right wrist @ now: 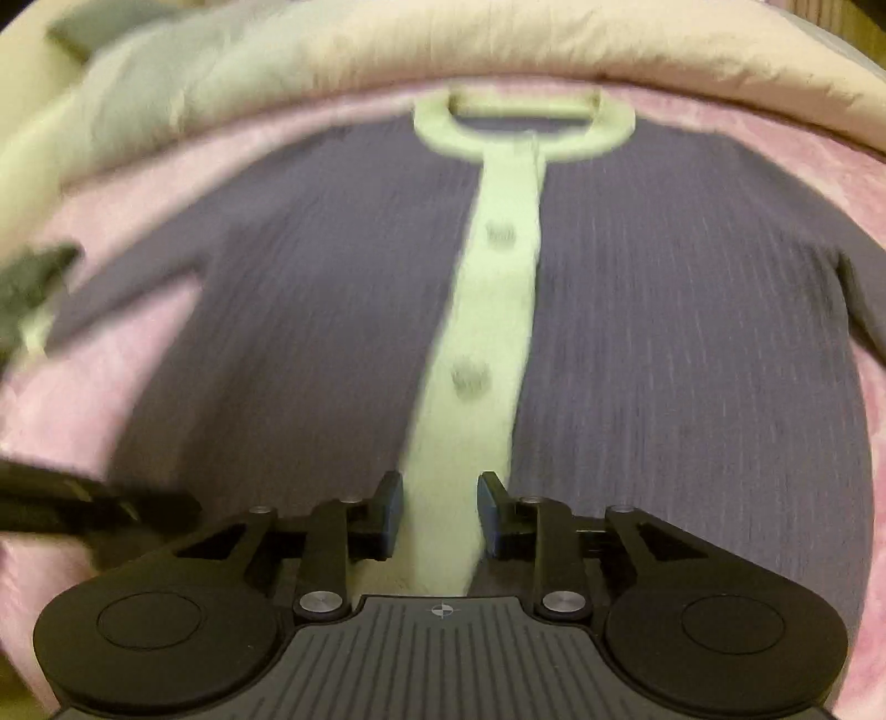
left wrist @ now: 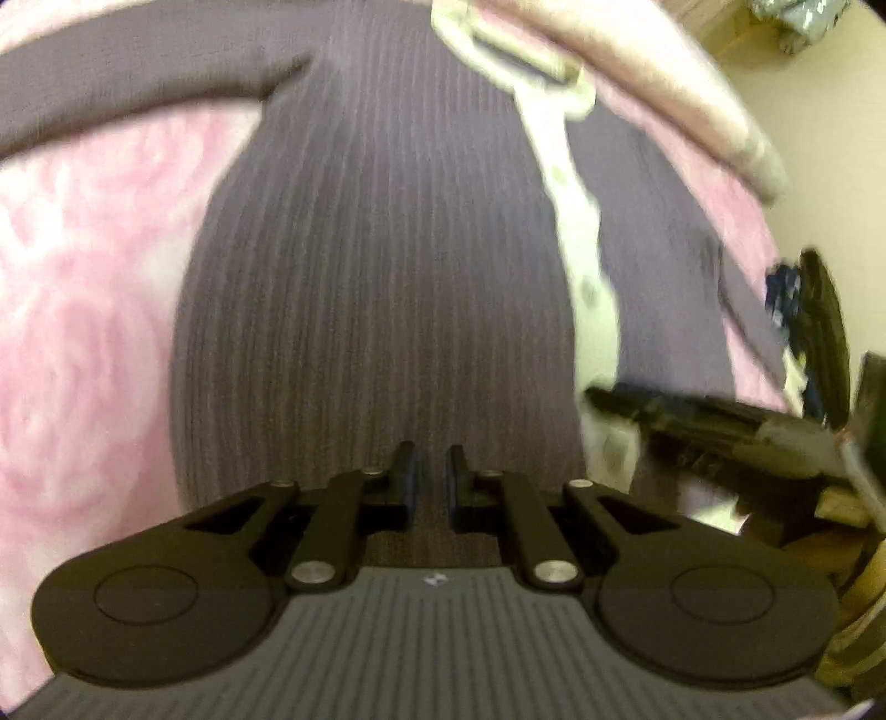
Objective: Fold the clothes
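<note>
A grey-purple ribbed cardigan [right wrist: 664,332] with a cream collar and button band [right wrist: 487,332] lies flat, front up, on a pink bedspread [right wrist: 138,387]. My right gripper [right wrist: 440,498] is open, its jaws on either side of the band's lower end, just above the fabric. My left gripper [left wrist: 431,471] hovers over the cardigan's left half [left wrist: 360,249], jaws a narrow gap apart with nothing between them. The right gripper [left wrist: 692,410] shows at the right of the left wrist view, by the cream band [left wrist: 581,249]. The left gripper's arm [right wrist: 83,504] shows at the left edge of the right wrist view.
A cream and grey duvet [right wrist: 387,44] is bunched along the far side of the bed, beyond the collar. The pink bedspread [left wrist: 83,304] extends left of the cardigan. A cream wall [left wrist: 819,138] and clutter lie to the right.
</note>
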`<state>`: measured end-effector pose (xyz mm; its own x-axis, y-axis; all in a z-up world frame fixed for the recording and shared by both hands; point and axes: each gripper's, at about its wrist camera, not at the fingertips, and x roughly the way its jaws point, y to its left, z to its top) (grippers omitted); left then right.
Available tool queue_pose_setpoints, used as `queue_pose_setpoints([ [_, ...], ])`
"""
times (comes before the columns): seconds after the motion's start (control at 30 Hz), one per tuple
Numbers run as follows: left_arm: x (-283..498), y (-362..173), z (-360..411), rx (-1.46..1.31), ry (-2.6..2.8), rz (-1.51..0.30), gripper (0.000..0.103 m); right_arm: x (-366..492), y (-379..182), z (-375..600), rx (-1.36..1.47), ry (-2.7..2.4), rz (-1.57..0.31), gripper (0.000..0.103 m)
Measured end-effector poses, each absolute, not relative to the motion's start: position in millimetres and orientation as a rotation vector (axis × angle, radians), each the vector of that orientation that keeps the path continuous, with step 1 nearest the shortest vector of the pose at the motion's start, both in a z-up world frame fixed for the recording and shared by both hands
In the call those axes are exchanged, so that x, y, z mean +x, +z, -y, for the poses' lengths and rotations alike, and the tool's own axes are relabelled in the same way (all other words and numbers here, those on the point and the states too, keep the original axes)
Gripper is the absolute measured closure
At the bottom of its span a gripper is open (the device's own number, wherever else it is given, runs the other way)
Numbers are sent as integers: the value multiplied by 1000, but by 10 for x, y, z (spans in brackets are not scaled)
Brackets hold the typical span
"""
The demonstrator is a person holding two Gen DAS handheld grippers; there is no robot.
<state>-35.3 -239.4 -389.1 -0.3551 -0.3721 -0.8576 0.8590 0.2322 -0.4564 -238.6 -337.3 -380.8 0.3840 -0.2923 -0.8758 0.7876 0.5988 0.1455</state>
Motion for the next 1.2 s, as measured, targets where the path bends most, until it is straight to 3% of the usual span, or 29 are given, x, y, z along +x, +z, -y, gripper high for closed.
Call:
queue_pose_setpoints([
  [0.17, -446, -3778, 2012, 509, -1409, -1353, 98, -2846, -3571, 3193, 724, -878, -860, 75],
  [0.37, -554, -3839, 1721, 534, -1343, -1307, 96, -3384, -3706, 2930, 660, -1037, -1084, 75],
  [0.67, -977, -3727, 1189, 632, -1071, -1393, 96, -3792, -3664, 2487, 644, -918, -1143, 75],
  [0.77, -1156, -3468, 1066, 640, -982, -1403, 96, -4025, -3746, 2459, 768, -865, -1284, 75],
  [0.87, -1330, -3006, 1053, 608, -977, -1343, 92, -4304, -3371, 2501, 816, -862, -1180, 75],
  [0.93, -1451, -2691, 1107, 593, -986, -1284, 85, -4458, -3089, 2529, 824, -860, -1118, 65],
  [0.97, -1514, -2538, 1150, 584, -989, -1254, 82, -4499, -2930, 2548, 814, -857, -1097, 34],
  [1.0, -1570, -2399, 1201, 576, -990, -1227, 81, -4531, -2771, 2596, 801, -854, -1067, 17],
  [1.2, -1823, -1725, 1294, 554, -975, -1098, 68, -4586, -2038, 2699, 766, -855, -953, 18],
])
